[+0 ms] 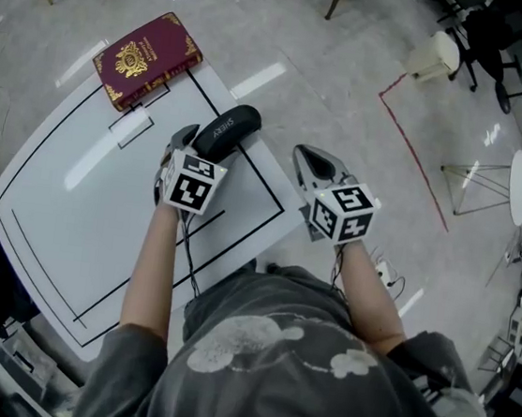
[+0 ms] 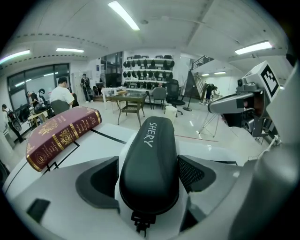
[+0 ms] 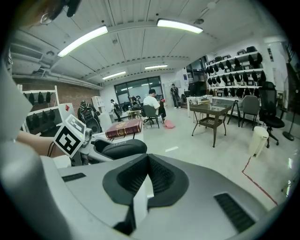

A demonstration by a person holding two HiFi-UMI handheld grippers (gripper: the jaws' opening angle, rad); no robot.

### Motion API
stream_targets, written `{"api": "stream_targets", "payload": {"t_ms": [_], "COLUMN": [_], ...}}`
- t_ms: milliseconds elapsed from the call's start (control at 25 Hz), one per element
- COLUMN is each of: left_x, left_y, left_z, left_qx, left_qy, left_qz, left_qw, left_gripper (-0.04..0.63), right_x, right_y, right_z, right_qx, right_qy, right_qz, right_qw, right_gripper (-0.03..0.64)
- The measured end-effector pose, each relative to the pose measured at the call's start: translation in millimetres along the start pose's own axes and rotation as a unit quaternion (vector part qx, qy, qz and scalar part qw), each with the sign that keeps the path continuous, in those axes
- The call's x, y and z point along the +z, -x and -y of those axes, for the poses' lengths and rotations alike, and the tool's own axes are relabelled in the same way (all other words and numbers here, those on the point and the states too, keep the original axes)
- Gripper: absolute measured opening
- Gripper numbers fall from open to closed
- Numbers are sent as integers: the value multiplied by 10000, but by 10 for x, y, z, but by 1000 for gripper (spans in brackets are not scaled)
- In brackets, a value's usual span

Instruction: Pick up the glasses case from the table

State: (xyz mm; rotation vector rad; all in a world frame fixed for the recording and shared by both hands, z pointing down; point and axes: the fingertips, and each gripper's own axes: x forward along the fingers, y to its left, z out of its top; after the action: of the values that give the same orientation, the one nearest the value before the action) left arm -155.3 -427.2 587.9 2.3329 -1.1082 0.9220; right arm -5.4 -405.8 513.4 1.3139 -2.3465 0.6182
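Glasses case (image 1: 227,129) is clamped at its near end by left gripper (image 2: 148,171), upper center of head view, over table (image 1: 73,199) edge. Far end is unsupported; slip off the smooth shell is possible. Right gripper (image 3: 143,180) is closed, empty.

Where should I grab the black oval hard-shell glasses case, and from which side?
Grip across its narrow width, near the end, coming in along its length. The black oval hard-shell glasses case is long with rounded, near-parallel sides; the left claw sits exactly so, a pad on each long side.
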Motion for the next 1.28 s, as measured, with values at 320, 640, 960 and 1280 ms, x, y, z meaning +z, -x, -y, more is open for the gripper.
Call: {"api": "stream_targets", "payload": {"t_ms": [320,640,960,1280], "left_x": [-12,144,325,316], "left_y": [33,263,681,1130], "left_z": [30,104,319,681], "left_qx": [-77,-57,90,447], "left_qy": [-8,263,601,822], "left_qz": [-45,262,624,895], "left_qw": [10000,9993,9962,9916], "left_gripper": [334,331,331,331], "right_x": [13,112,182,159], "right_y": [26,145,417,803], "right_z": [-14,-42,-107,-176], "right_qx": [25,134,395,793], "right_qy": [-21,49,201,355], "right_qz": [63,245,473,687], "right_qw": [10000,9996,9979,9938], "right_gripper": [0,0,0,0]}}
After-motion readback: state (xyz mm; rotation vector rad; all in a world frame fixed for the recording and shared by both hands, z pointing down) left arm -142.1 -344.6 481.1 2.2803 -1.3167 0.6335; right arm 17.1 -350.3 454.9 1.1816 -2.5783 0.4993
